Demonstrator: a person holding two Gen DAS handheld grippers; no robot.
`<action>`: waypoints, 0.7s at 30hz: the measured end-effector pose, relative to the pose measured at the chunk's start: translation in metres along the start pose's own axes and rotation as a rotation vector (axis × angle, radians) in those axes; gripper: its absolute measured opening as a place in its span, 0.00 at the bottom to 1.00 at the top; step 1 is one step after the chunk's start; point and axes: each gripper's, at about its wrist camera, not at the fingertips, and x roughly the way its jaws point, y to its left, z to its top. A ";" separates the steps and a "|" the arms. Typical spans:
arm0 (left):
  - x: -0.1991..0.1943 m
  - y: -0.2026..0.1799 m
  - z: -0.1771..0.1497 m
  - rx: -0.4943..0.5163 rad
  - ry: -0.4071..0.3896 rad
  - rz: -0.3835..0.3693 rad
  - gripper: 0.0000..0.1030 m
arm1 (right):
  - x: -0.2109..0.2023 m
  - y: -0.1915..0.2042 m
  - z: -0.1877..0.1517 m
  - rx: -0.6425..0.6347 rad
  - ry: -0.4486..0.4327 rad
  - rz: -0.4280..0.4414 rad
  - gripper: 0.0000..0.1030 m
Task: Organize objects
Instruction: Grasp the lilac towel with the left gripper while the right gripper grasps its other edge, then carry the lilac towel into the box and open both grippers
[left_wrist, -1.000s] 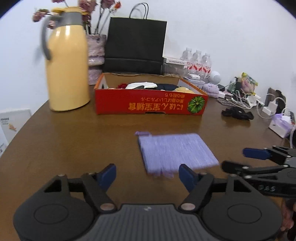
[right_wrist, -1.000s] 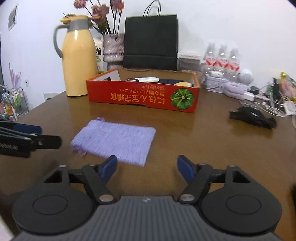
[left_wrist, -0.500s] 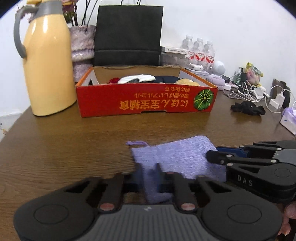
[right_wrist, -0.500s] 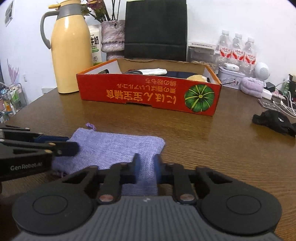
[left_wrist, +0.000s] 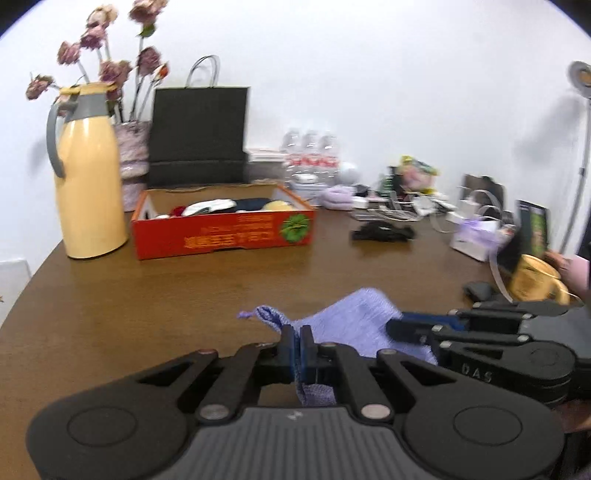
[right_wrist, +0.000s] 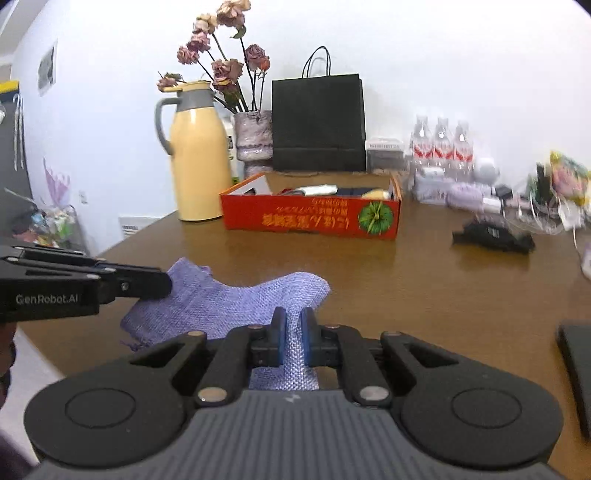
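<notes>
A: Starting on the left: the left gripper is clamped on one edge of the purple pouch.

B: And the right gripper pinches the opposite edge, so the cloth is held between both, likely to keep it spread.

A: The pouch hangs just above the wooden table, though blur makes it hard to say whether any corner touches.

B: Further back sits the red box, already holding items. My guess is that's where the pouch belongs, beside the yellow jug.
</notes>
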 end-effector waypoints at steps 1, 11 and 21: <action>-0.005 -0.004 -0.002 0.012 -0.007 0.000 0.01 | -0.008 0.001 -0.004 0.017 -0.005 0.007 0.09; 0.007 -0.004 0.006 0.002 -0.012 0.020 0.01 | -0.003 -0.008 -0.003 0.035 -0.033 0.014 0.09; 0.100 0.047 0.106 0.004 -0.119 0.013 0.00 | 0.091 -0.048 0.099 -0.029 -0.096 0.024 0.09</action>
